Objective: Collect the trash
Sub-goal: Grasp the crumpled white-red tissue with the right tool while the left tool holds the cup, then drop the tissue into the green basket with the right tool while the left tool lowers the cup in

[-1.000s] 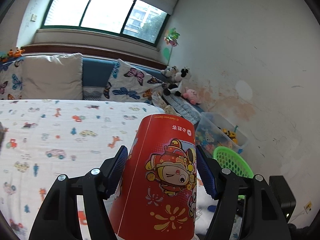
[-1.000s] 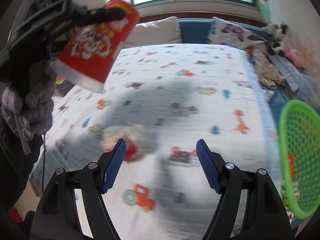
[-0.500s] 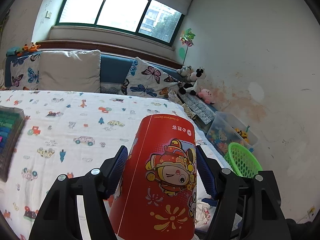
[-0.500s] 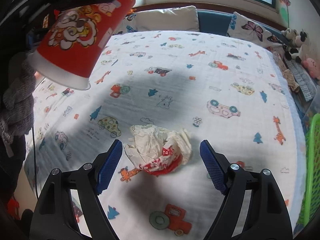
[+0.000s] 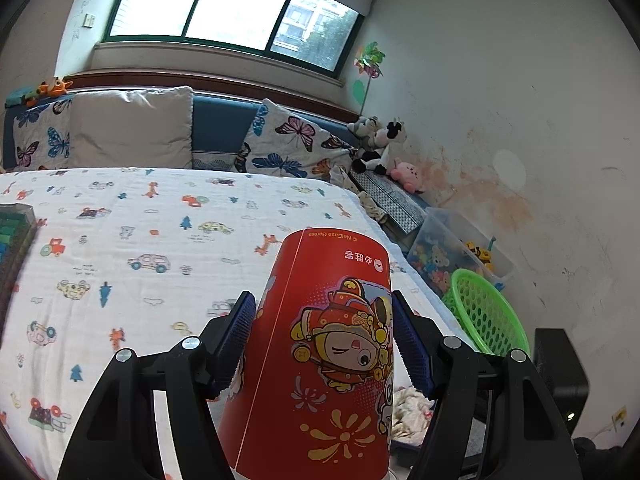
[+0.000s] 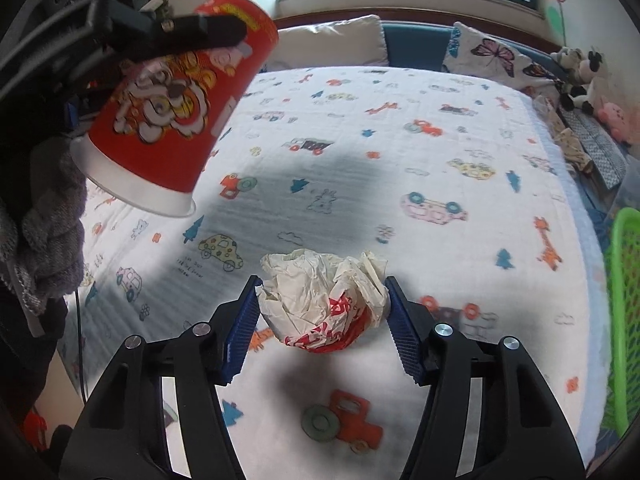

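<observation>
My left gripper (image 5: 324, 344) is shut on a red paper cup (image 5: 320, 364) with a cartoon print, held above the bed; the cup also shows in the right wrist view (image 6: 176, 108), upper left, upside down with its white rim low. A crumpled white and red paper wrapper (image 6: 320, 300) lies on the patterned bed sheet (image 6: 400, 184). My right gripper (image 6: 322, 328) is open, its blue pads on either side of the wrapper, close to it. A green mesh basket (image 5: 486, 312) stands on the floor right of the bed, also at the right edge of the right wrist view (image 6: 624, 320).
Butterfly pillows (image 5: 288, 140) and a plain cushion (image 5: 132, 128) line the headboard. Plush toys (image 5: 380, 148) and a clear toy bin (image 5: 452, 252) sit along the right wall. A dark tray (image 5: 12, 240) lies at the bed's left edge. A black box (image 5: 560, 364) stands beside the basket.
My right gripper has moved forward over the bed until its pads flank the wrapper. My left gripper, still holding the cup, has swung left and up, away from the basket.
</observation>
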`<move>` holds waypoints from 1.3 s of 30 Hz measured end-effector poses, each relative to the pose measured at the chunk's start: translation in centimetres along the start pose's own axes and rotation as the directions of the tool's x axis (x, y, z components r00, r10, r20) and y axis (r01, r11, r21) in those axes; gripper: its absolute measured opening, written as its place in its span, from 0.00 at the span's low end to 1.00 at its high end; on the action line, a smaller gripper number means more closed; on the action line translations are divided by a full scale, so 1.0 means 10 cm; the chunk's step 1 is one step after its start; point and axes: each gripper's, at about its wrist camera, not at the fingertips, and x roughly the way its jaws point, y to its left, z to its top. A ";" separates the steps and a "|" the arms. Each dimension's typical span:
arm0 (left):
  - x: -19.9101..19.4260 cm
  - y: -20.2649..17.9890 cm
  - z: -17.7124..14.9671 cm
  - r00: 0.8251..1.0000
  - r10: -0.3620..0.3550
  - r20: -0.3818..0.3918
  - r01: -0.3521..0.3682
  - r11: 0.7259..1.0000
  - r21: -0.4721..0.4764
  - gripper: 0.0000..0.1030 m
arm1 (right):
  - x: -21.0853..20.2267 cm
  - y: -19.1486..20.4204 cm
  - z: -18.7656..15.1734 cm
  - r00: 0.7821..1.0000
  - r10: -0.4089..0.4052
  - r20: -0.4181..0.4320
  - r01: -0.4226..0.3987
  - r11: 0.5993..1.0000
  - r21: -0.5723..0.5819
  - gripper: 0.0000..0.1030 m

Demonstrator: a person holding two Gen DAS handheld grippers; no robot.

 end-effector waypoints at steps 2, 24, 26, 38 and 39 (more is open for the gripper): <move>0.04 -0.07 0.00 1.000 -0.009 -0.007 0.009 1.000 0.008 0.64 | -0.11 -0.08 -0.02 1.000 -0.016 0.017 0.015 1.000 0.019 0.60; 0.80 -1.45 0.08 0.977 -0.169 -0.127 0.183 0.977 0.109 0.64 | -1.39 -1.88 -0.55 0.918 -0.391 0.070 0.342 0.867 0.363 0.61; 0.87 -1.57 0.09 0.975 -0.178 -0.135 0.194 0.974 0.117 0.64 | -1.44 -2.07 -0.63 0.907 -0.417 0.055 0.365 0.845 0.392 0.61; 1.31 -2.27 0.12 0.957 -0.211 -0.197 0.244 0.956 0.164 0.64 | -1.46 -2.54 -0.80 0.884 -0.467 0.019 0.401 0.779 0.482 0.70; 1.34 -2.31 0.13 0.957 -0.212 -0.200 0.247 0.954 0.168 0.64 | -1.46 -2.56 -0.81 0.885 -0.465 0.020 0.398 0.778 0.486 0.71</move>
